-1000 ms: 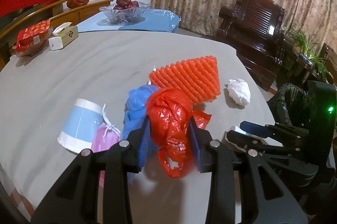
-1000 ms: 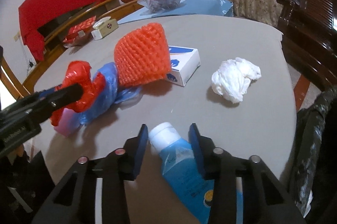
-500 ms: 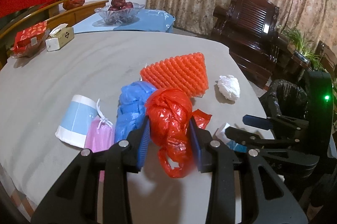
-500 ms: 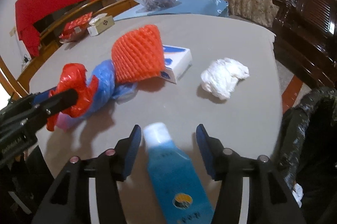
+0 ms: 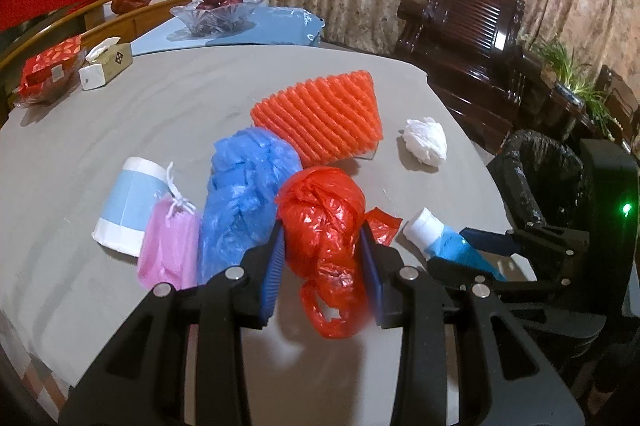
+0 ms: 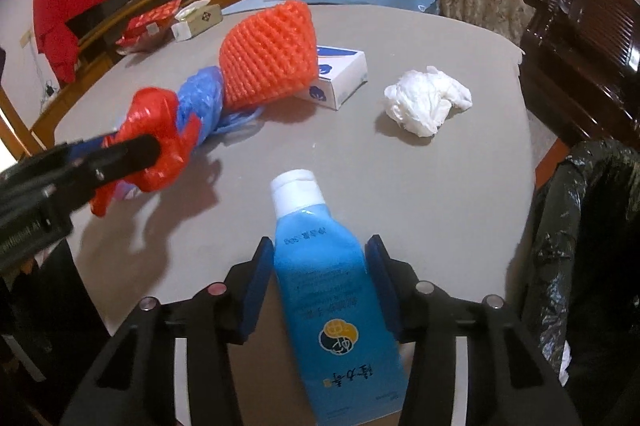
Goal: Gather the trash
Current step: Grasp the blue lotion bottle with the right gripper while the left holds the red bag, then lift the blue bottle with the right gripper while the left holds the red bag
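Note:
My left gripper (image 5: 322, 266) is shut on a crumpled red plastic bag (image 5: 324, 222) and holds it above the grey table (image 5: 140, 113). My right gripper (image 6: 320, 282) is shut on a blue tube with a white cap (image 6: 320, 278), lifted over the table's near edge. On the table lie a blue plastic bag (image 5: 244, 185), an orange foam net (image 5: 324, 117), a white crumpled tissue (image 6: 426, 101), a pink pouch (image 5: 170, 246) and a paper cup (image 5: 128, 201). A black-lined trash bin (image 6: 580, 226) stands to the right of the table.
A white and blue box (image 6: 340, 77) lies under the foam net. A tissue box (image 5: 106, 65), a red packet (image 5: 48, 69) and a glass fruit bowl (image 5: 216, 13) sit at the far side. A dark wooden chair (image 5: 472, 37) stands behind the bin.
Both grippers have pulled back and risen. The right gripper opened wider, then closed on the tube's body and lifted it. The left still holds the red bag.

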